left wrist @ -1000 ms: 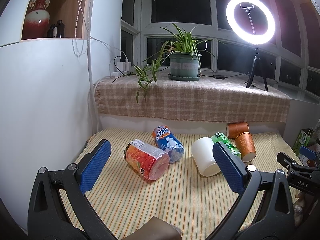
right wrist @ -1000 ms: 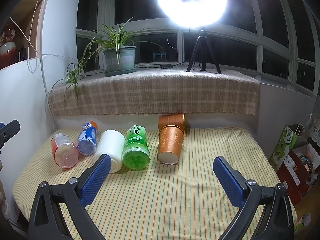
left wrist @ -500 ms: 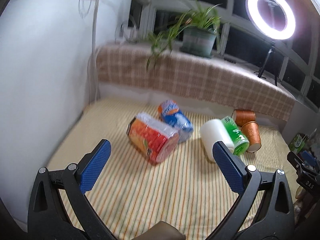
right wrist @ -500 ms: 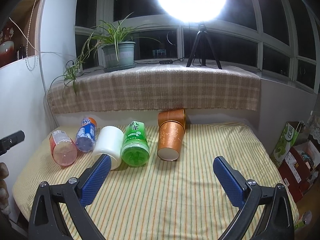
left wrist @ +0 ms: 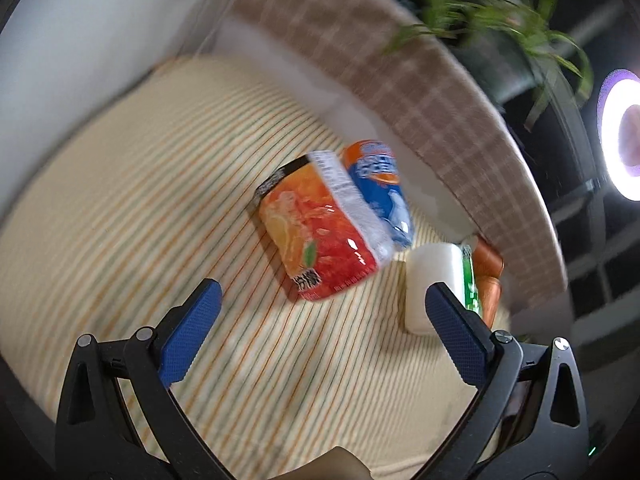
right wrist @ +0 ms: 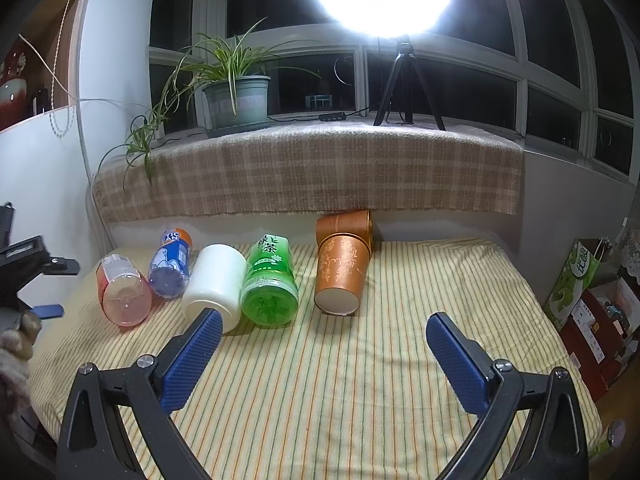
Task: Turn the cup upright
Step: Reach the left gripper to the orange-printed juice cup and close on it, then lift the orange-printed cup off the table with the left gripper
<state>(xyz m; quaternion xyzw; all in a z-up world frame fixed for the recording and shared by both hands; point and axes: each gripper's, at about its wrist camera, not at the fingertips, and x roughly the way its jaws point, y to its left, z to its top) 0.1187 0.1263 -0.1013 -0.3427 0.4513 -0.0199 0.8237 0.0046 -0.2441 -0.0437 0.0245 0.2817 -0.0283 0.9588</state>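
Observation:
Several cups lie on their sides in a row on the striped cloth [right wrist: 360,380]: an orange-red labelled cup [right wrist: 122,294], a blue cup [right wrist: 171,262], a white cup [right wrist: 216,280], a green cup [right wrist: 270,280] and two brown cups [right wrist: 342,268]. In the left wrist view the orange-red cup [left wrist: 320,236] lies just ahead of my open left gripper [left wrist: 320,320], with the blue cup [left wrist: 380,184] behind it and the white cup [left wrist: 432,280] to the right. My right gripper [right wrist: 324,344] is open and empty, in front of the row.
A plaid-covered sill [right wrist: 304,168] runs behind the cups, with a potted plant [right wrist: 236,100] and a ring light on a tripod [right wrist: 400,80]. A white wall [left wrist: 80,20] bounds the left side. Boxes [right wrist: 592,300] stand off the right edge.
My left gripper has tilted downward and moved closer to the orange-red cup, with the view rolled and blurred. My right gripper has barely moved.

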